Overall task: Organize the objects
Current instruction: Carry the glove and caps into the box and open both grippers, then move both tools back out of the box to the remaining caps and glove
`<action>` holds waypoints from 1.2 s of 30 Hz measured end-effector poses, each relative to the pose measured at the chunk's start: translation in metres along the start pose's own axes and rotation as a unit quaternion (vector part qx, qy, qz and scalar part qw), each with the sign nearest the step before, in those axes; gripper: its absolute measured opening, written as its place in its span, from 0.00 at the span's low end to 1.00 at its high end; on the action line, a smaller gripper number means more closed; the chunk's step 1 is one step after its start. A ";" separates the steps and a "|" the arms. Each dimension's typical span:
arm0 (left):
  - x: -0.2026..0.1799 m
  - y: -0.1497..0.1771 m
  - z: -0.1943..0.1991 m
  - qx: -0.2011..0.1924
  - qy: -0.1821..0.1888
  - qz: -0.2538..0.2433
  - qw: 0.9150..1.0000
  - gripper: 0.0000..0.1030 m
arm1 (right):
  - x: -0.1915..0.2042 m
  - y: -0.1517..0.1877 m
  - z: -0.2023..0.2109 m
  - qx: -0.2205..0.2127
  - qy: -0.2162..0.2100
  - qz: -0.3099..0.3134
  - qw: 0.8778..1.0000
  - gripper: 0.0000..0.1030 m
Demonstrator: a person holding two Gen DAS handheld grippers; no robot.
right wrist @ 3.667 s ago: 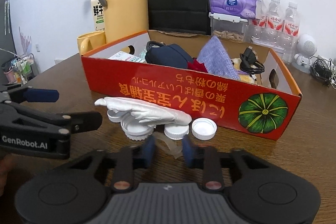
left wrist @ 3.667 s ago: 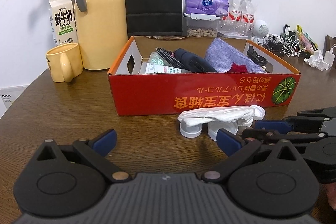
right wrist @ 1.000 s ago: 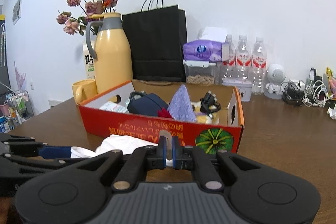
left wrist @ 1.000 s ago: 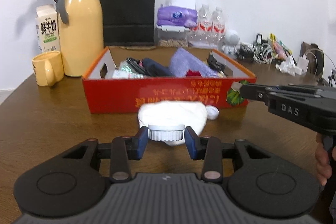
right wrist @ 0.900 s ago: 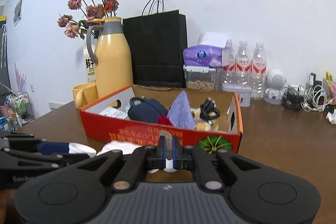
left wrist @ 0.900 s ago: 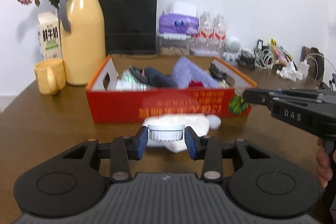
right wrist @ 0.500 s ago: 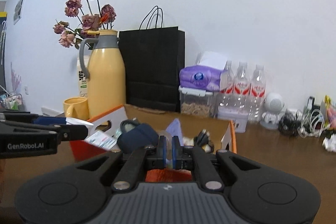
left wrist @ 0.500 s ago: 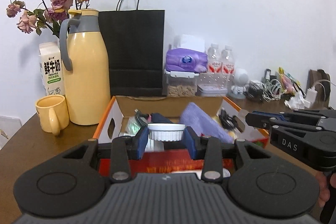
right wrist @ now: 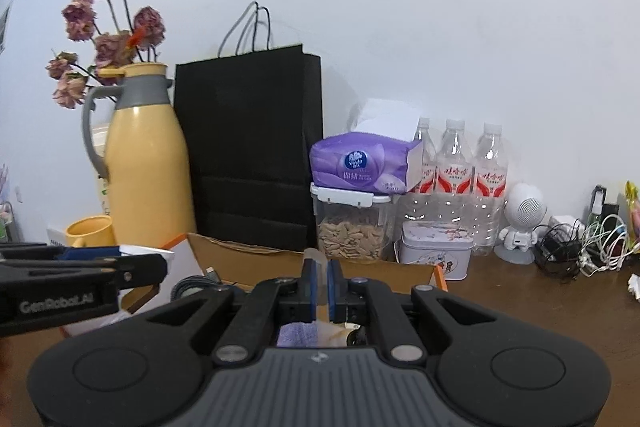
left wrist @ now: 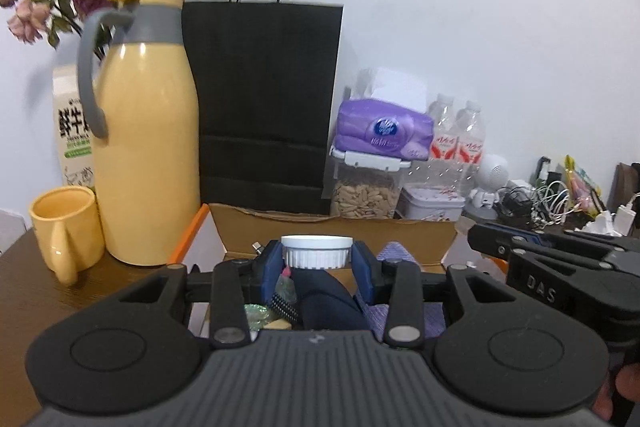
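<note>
Starting at the left of the cardboard box [left wrist: 336,229], the yellow mug [left wrist: 66,227], the milk carton [left wrist: 74,131] and the yellow thermos jug [left wrist: 148,147] stand beside its left wall, and they now loom much larger than a second ago, because you have carried both tools forward and up from the table in front of the box to a spot over it. Your left gripper [left wrist: 317,259] is clamped on the white ribbed cap [left wrist: 317,253], its blue pads pressing on either side, and the cap now hangs above the box interior, over the dark blue pouch [left wrist: 328,301] and the purple cloth [left wrist: 400,311], where a second ago it was low over the table, short of the box's red front. To the right of that, your right gripper [right wrist: 320,285] has its jaws pressed together on a thin, translucent scrap [right wrist: 316,259] that sticks up between the pads; what the scrap is I cannot tell. It too has come over the box, with the back wall and the black paper bag [right wrist: 256,151] straight ahead. For the task this means the carry looks finished: both items sit above the container, so I judge that lowering and releasing is what remains. Drop the cap clear of the pouch so it does not roll off and out.
</note>
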State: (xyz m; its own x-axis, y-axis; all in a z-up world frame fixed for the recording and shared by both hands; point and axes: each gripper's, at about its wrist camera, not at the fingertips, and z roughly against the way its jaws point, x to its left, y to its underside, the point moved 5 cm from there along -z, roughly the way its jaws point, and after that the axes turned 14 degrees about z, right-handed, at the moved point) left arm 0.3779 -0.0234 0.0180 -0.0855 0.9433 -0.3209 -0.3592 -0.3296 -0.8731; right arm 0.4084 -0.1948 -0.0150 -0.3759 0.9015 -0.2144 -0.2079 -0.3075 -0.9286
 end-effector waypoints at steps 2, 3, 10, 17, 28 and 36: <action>0.003 0.003 -0.013 0.008 0.002 -0.001 1.000 0.38 | -0.003 0.006 -0.009 0.008 -0.002 -0.001 1.000 0.05; 0.005 0.005 -0.018 0.012 0.000 -0.004 1.000 0.38 | -0.004 0.009 -0.013 0.013 -0.004 -0.003 1.000 0.05; 0.012 0.014 -0.027 0.013 -0.015 -0.021 1.000 0.41 | -0.010 0.026 -0.024 0.042 -0.019 -0.017 0.999 0.12; 0.016 0.007 -0.014 -0.028 -0.036 -0.011 0.999 1.00 | -0.013 0.026 -0.013 0.035 0.004 -0.015 0.999 0.87; 0.021 0.007 -0.016 -0.014 -0.045 -0.005 0.999 1.00 | -0.015 0.028 -0.011 0.044 0.001 -0.021 0.999 1.00; 0.023 0.005 0.001 -0.015 -0.047 -0.008 0.999 1.00 | -0.015 0.029 -0.006 0.048 -0.001 -0.020 0.999 1.00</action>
State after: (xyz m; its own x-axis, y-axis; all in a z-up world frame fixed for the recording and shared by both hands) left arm 0.3731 -0.0035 0.0068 -0.1671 0.9477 -0.2721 -0.3341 -0.3140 -0.8887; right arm 0.4137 -0.2154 -0.0407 -0.3682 0.9127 -0.1774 -0.3083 -0.2998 -0.9028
